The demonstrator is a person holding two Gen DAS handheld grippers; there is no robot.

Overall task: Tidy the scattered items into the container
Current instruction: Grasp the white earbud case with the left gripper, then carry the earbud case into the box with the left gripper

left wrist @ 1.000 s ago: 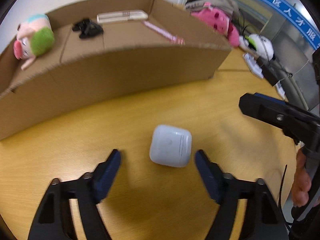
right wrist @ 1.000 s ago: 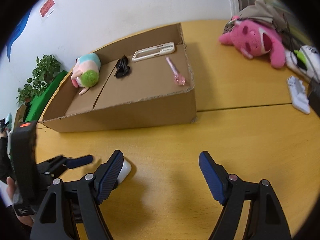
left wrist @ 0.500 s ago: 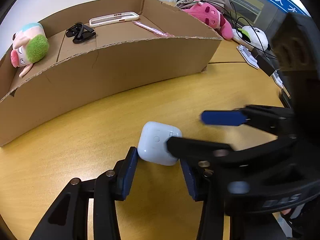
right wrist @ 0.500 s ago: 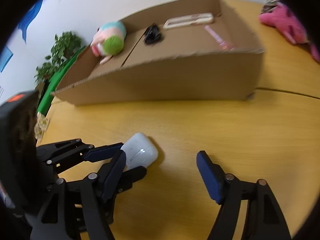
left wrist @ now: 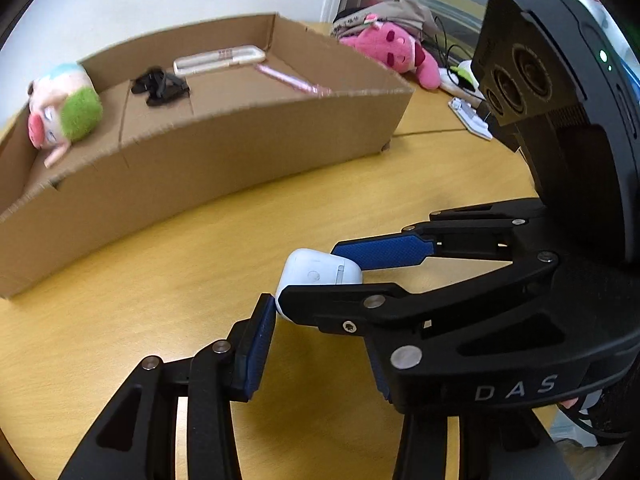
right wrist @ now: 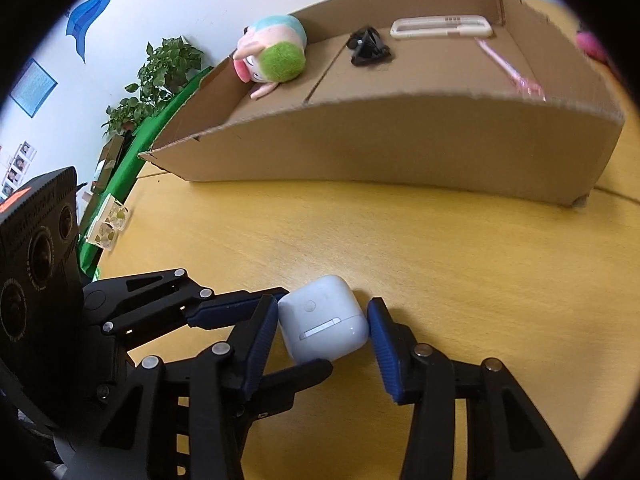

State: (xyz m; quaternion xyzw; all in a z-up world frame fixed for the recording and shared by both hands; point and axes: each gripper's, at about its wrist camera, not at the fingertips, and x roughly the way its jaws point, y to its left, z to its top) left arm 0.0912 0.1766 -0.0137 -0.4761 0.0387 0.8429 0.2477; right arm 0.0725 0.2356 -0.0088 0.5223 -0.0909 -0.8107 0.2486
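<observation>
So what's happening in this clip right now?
A person with two handheld claws is tidying a yellow table. Both the left claw and the right claw are closed around a white earbud case that sits on the table, in front of the cardboard box. The box already holds a plush toy, a black clip, a phone case and a pink pen.

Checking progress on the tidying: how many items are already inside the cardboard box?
4: plush pig at the left end, black clip mid-box, white phone case along the back wall, pink pen at right.
</observation>
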